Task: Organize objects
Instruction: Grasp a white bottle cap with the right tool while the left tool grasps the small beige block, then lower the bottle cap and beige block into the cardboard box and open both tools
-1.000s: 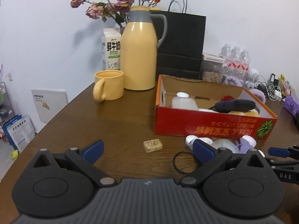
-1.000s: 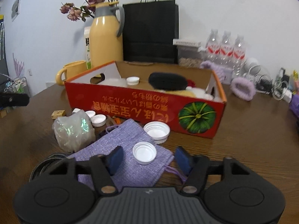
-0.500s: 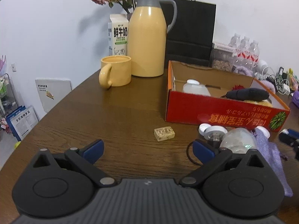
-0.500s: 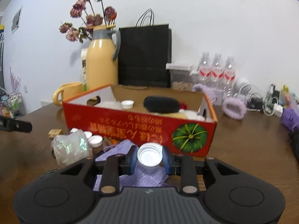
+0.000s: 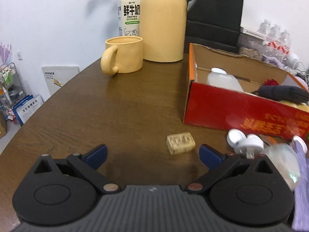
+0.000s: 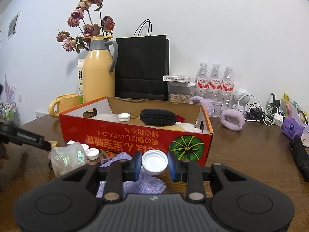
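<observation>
Over the brown wooden table (image 5: 119,104), the left gripper (image 5: 152,154) has dropped closer, jaws spread wide just short of the small tan block (image 5: 180,142). Rightward, the right gripper (image 6: 154,164) has just closed on the round white plastic cap (image 6: 154,162), lifted before the red cardboard box (image 6: 123,137), likely its destination.

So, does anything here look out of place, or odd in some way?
Yes. The red cardboard box sits with its print upside down as seen from the gripper side. Loose white caps, a small tan block and a purple pouch lie scattered on the table in front of it instead of inside.
</observation>
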Motion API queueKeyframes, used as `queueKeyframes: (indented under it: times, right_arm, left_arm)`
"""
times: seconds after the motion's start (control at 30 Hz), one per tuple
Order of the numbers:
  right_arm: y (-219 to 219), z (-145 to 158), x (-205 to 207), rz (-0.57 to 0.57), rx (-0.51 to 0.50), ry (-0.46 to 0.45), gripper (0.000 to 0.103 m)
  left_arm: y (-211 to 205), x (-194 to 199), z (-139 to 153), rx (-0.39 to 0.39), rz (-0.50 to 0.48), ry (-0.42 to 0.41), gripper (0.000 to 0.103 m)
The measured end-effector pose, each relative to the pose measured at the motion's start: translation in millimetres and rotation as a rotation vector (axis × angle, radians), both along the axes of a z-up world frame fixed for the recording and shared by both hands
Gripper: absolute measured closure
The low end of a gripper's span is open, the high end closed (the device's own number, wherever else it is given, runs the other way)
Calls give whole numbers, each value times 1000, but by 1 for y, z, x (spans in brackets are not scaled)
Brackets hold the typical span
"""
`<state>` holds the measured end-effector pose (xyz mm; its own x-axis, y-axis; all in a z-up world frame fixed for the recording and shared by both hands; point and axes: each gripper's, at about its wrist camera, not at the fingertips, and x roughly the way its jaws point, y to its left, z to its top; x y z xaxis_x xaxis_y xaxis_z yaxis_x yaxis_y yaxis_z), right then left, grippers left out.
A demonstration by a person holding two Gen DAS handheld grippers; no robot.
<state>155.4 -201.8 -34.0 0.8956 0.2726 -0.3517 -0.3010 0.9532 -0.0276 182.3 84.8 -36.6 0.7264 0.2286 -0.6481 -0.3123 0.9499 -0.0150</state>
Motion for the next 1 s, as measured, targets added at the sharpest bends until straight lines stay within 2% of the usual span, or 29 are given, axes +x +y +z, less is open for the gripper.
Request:
queueKeyframes:
  times: [0.23, 0.47, 0.57, 0.6, 0.67, 0.73, 0.87, 1.0]
  right_arm:
    - [0, 0, 0, -12, -2, -1, 76]
    - [0, 0, 0, -14, -9, -2, 76]
    - [0, 0, 0, -17, -13, -1, 76]
    - [0, 0, 0, -18, -14, -1, 76]
    - [0, 0, 0, -21, -14, -2, 76]
    - [-1, -1, 0, -22, -14, -1, 76]
    - [-1, 0, 0, -22, -14, -3, 76]
    - [-2, 0, -1, -24, -12, -9, 76]
  left_arm:
    - [-14, 16, -9, 55, 25, 15, 0]
    - [-11, 20, -10, 11, 40, 6, 0]
    - [-13, 24, -11, 15, 37, 7, 11]
    - [-14, 24, -10, 20, 35, 2, 19]
    - [-17, 21, -9, 26, 16, -16, 39]
    - [-20, 19, -8, 31, -1, -31, 73]
    - [-24, 13, -8, 48, -7, -45, 72]
    - [-21, 9, -7, 31, 1, -58, 72]
